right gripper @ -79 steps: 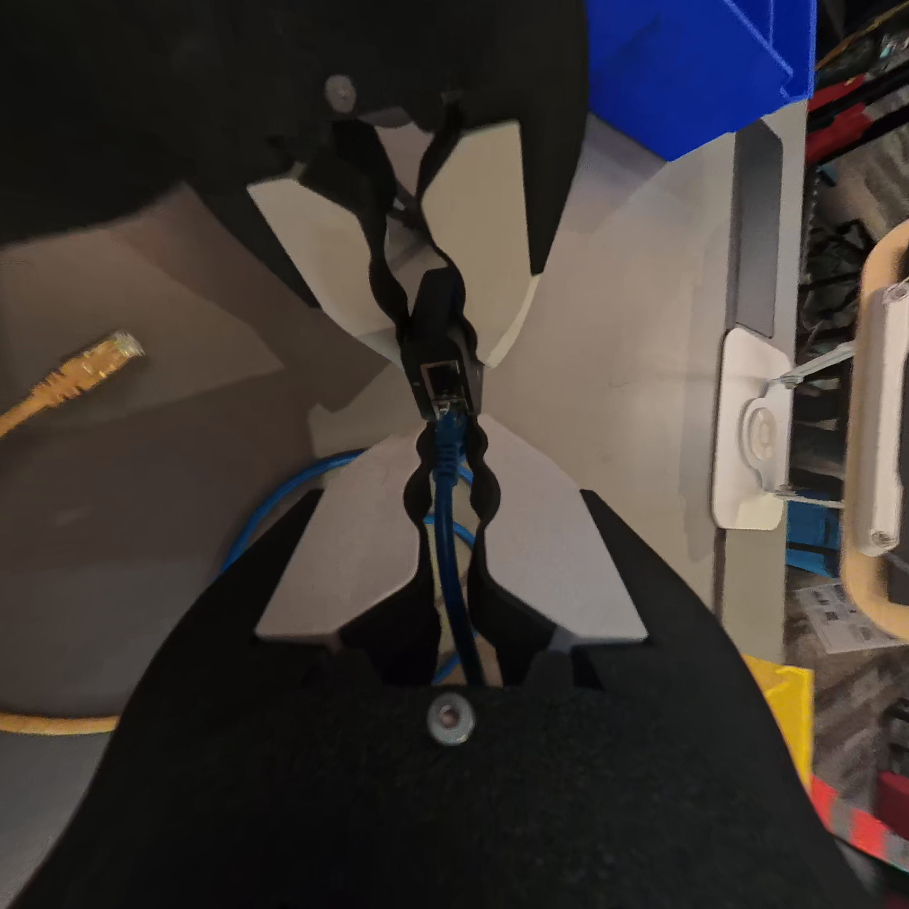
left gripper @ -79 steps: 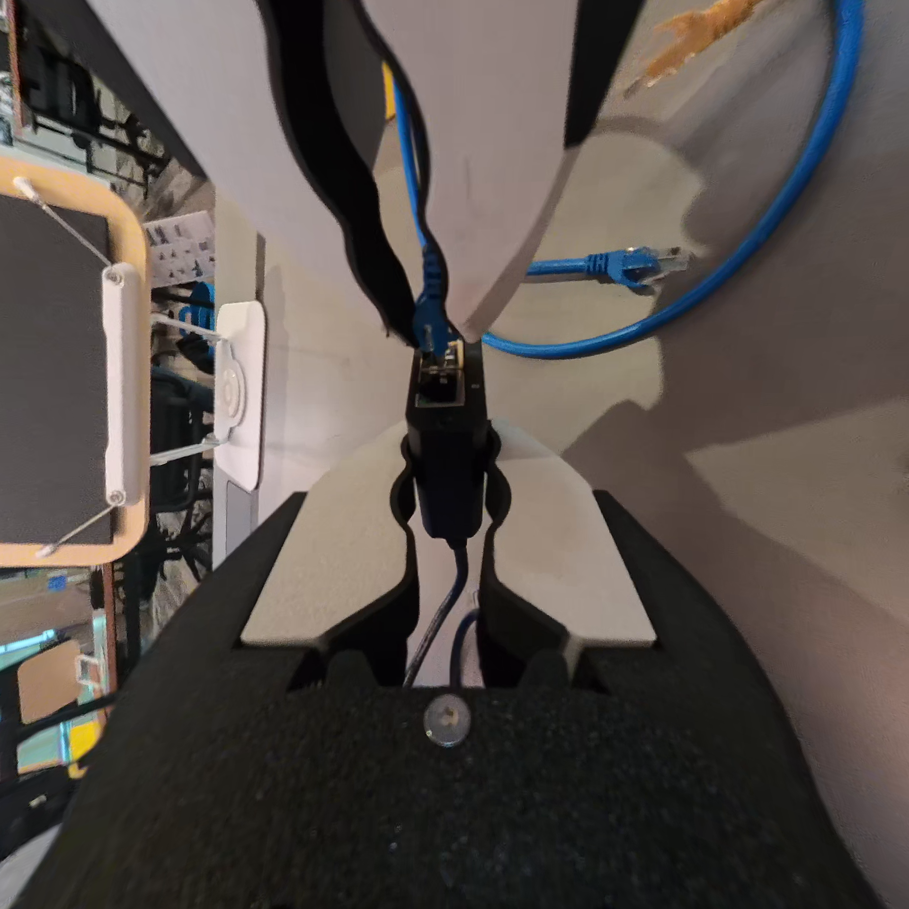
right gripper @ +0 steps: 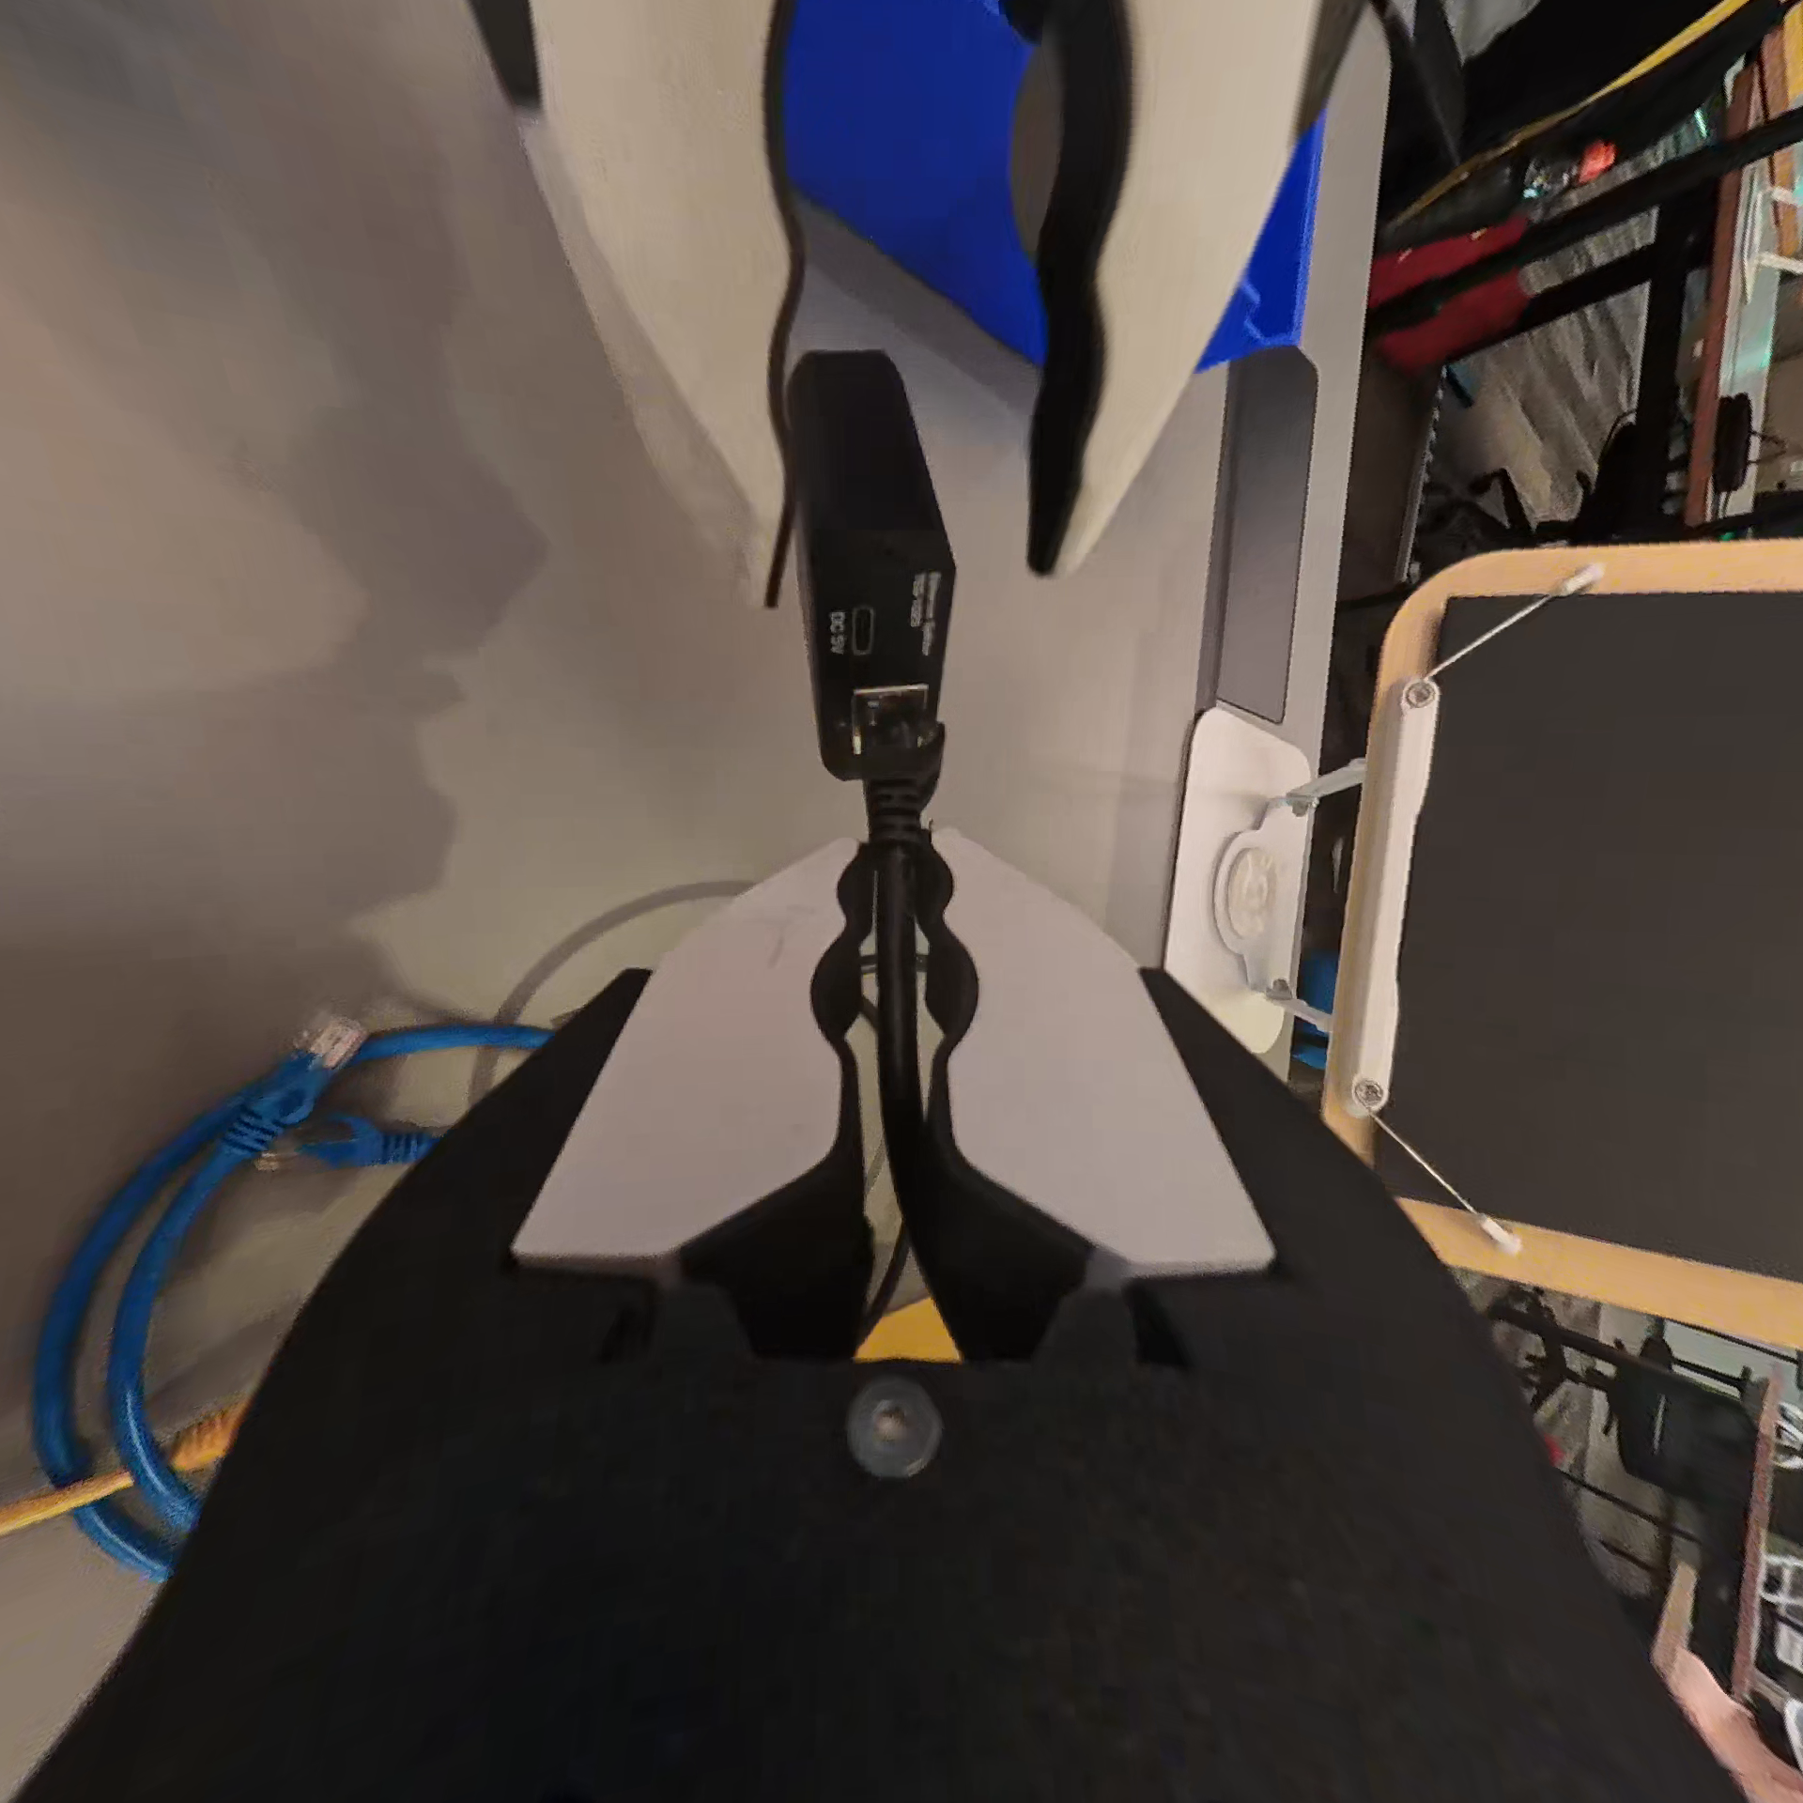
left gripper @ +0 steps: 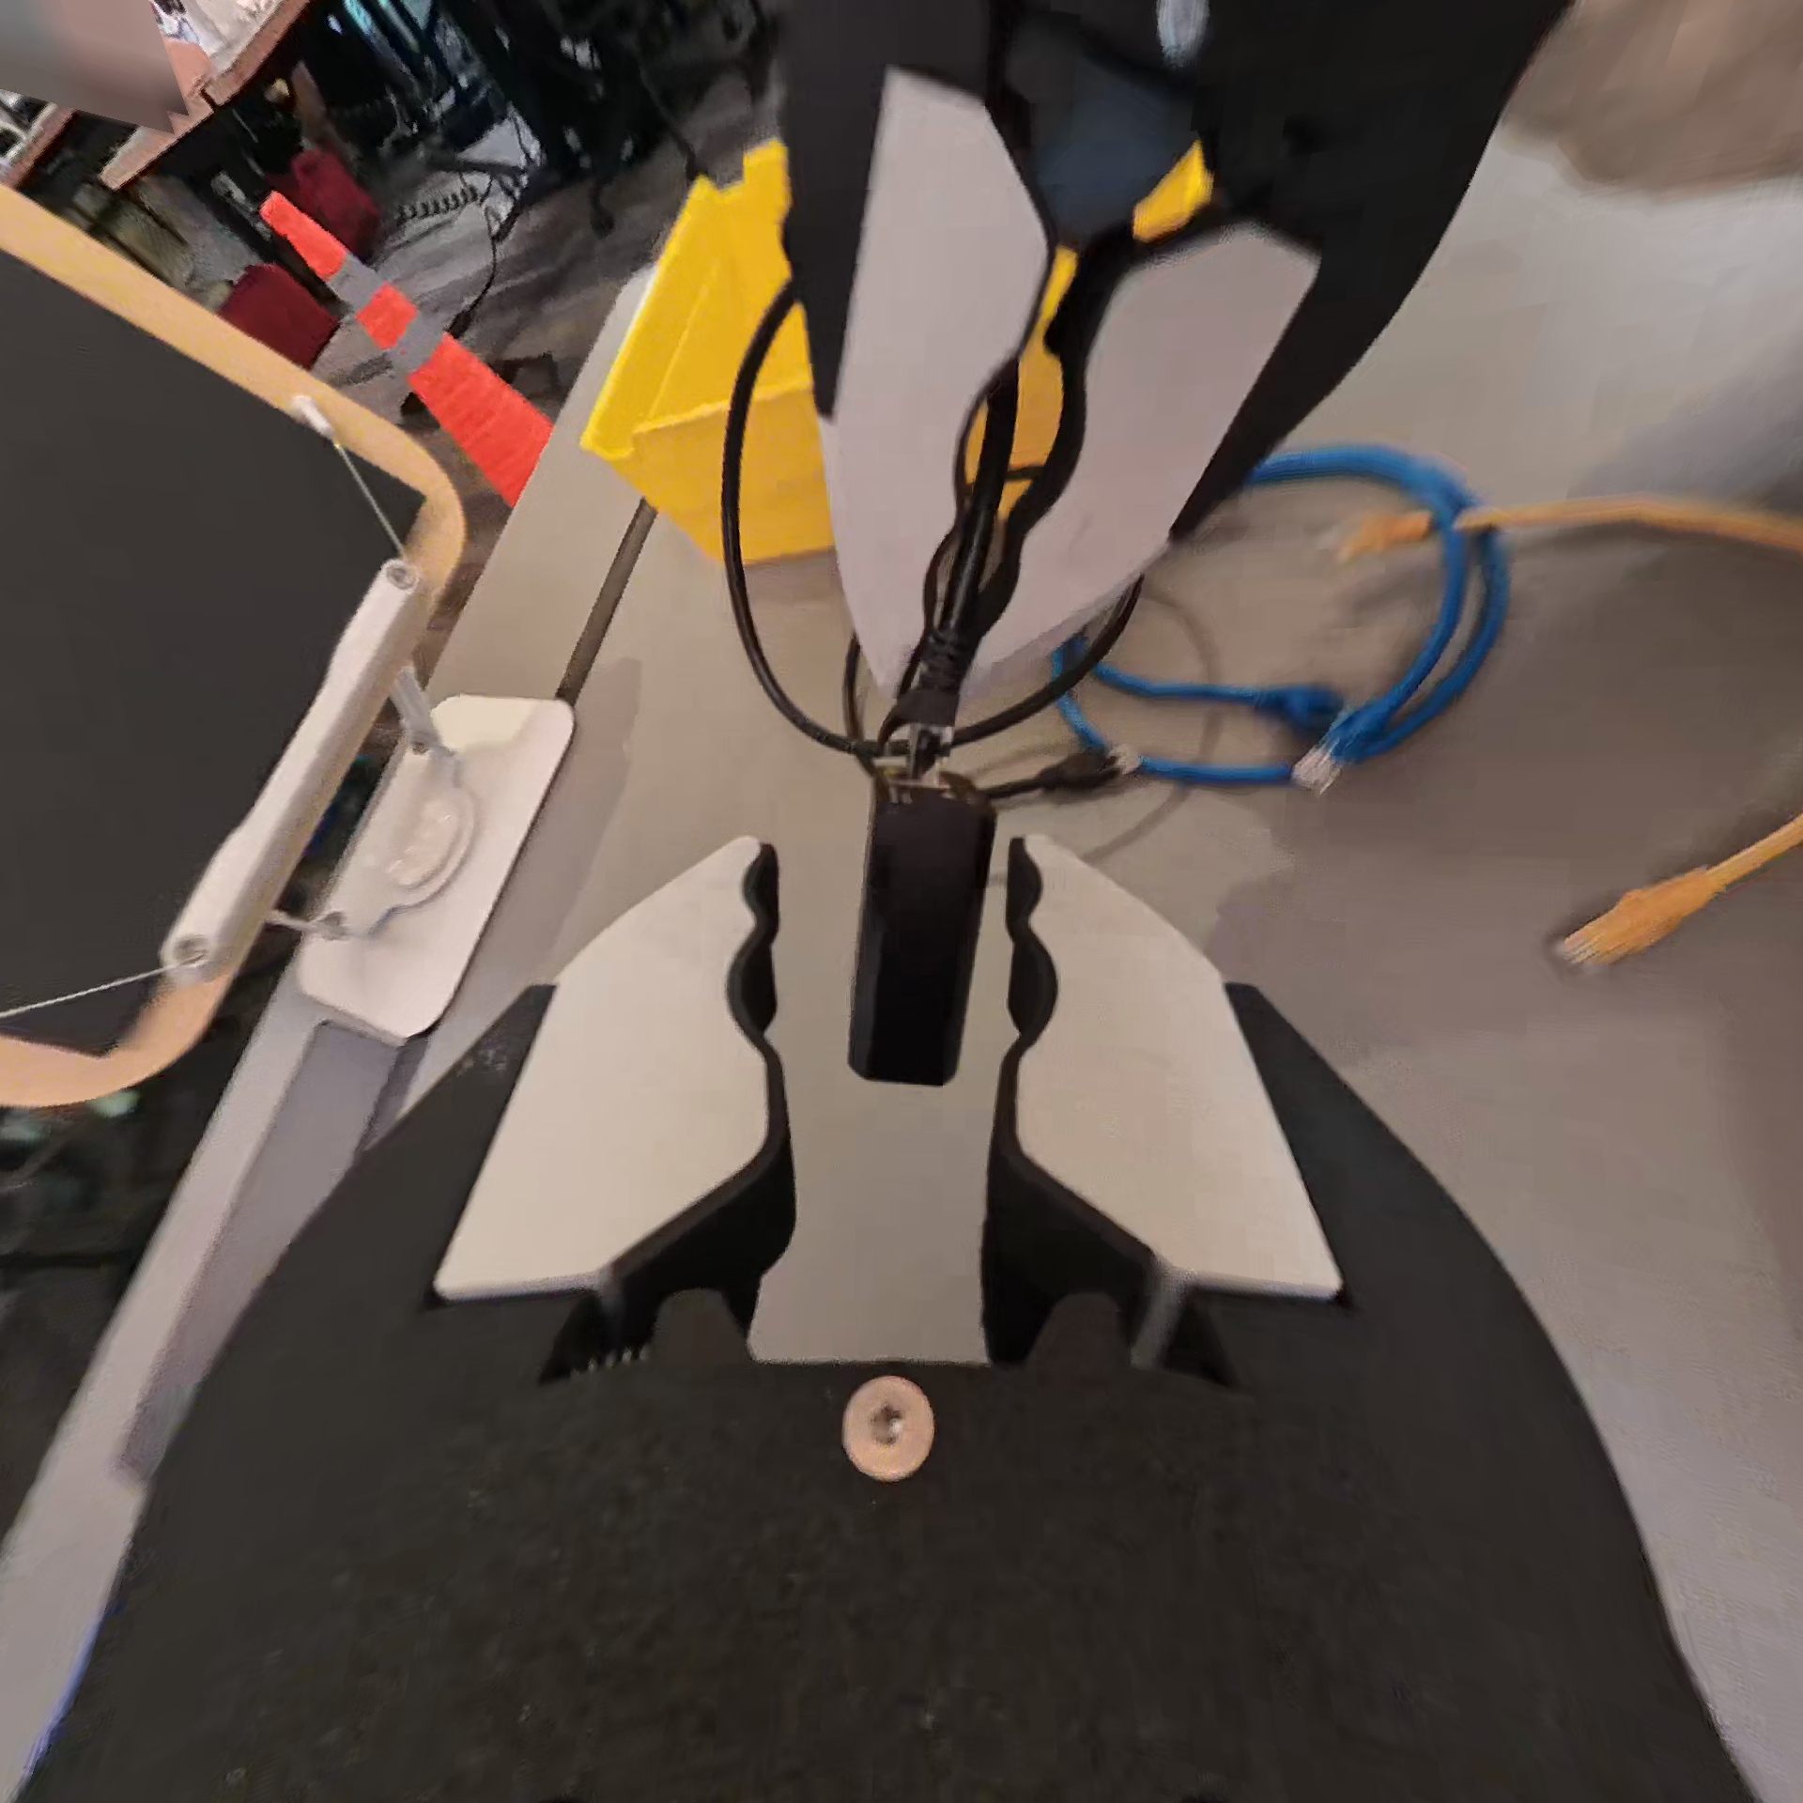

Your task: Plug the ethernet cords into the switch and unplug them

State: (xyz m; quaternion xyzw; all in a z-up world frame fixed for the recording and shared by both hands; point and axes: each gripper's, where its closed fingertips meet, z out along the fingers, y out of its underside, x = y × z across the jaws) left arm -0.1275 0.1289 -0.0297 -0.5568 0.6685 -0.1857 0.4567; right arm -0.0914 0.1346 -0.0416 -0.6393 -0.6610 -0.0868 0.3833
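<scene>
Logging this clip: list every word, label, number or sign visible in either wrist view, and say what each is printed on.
black switch, port face: two small patches of white print beside the small slot port. They are sharp enough to read, but I do not copy writing out.
white clamp base at the table edge: a round raised mark, too blurred to tell whether it is writing.
Left wrist view: no readable writing.
</scene>
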